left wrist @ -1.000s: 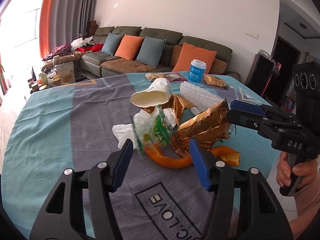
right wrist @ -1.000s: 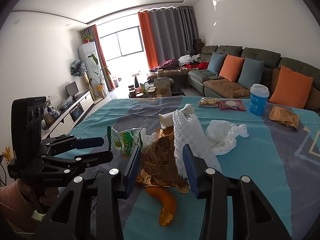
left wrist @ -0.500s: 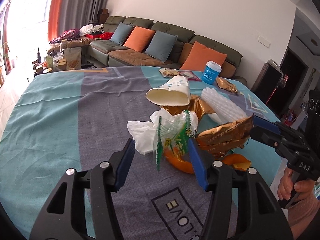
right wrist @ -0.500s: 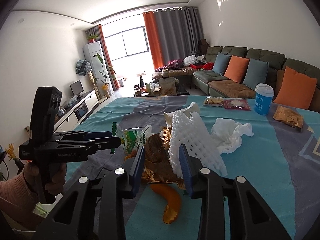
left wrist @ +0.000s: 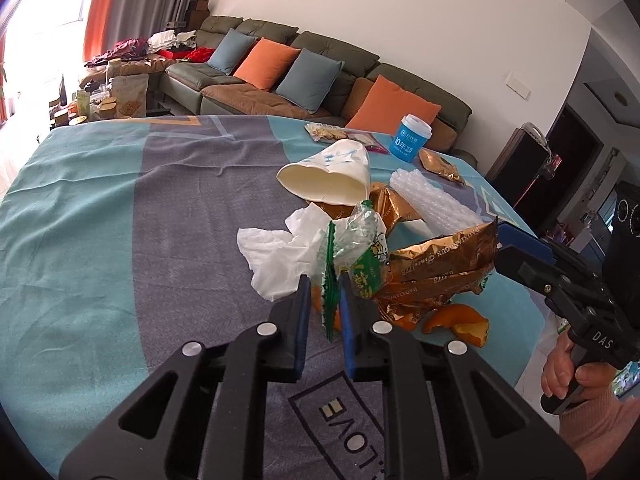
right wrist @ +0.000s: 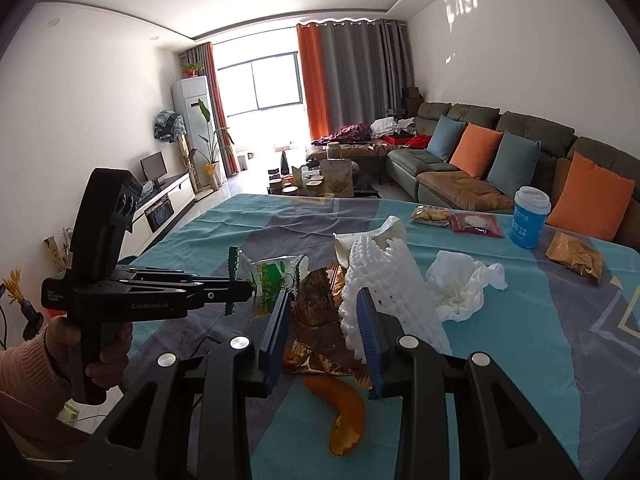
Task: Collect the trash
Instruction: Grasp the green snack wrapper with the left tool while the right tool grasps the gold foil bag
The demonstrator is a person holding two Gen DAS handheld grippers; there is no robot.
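A heap of trash lies on the cloth-covered table (left wrist: 120, 220). My left gripper (left wrist: 324, 292) is closing its jaws, and the pads pinch the upright green-and-white wrapper (left wrist: 360, 252) by its serrated edge. It also shows in the right wrist view as the left gripper (right wrist: 244, 290) nipping that wrapper (right wrist: 276, 276). My right gripper (right wrist: 322, 312) is shut on the crumpled gold wrapper (right wrist: 316, 304) and the white foam net (right wrist: 384, 276) together. Orange peel (right wrist: 346, 412) lies on the cloth under them.
A tipped white paper cup (left wrist: 332, 176) and a crumpled tissue (left wrist: 280, 252) lie beside the heap. Farther back stand a blue lidded cup (left wrist: 412, 142), snack packets (left wrist: 324, 132) and another gold packet (left wrist: 438, 164). The table's edge runs close to the right hand (left wrist: 568, 376).
My left gripper moved forward around the green wrapper and its jaws came together on it. The right jaws narrowed on the gold wrapper and foam net.
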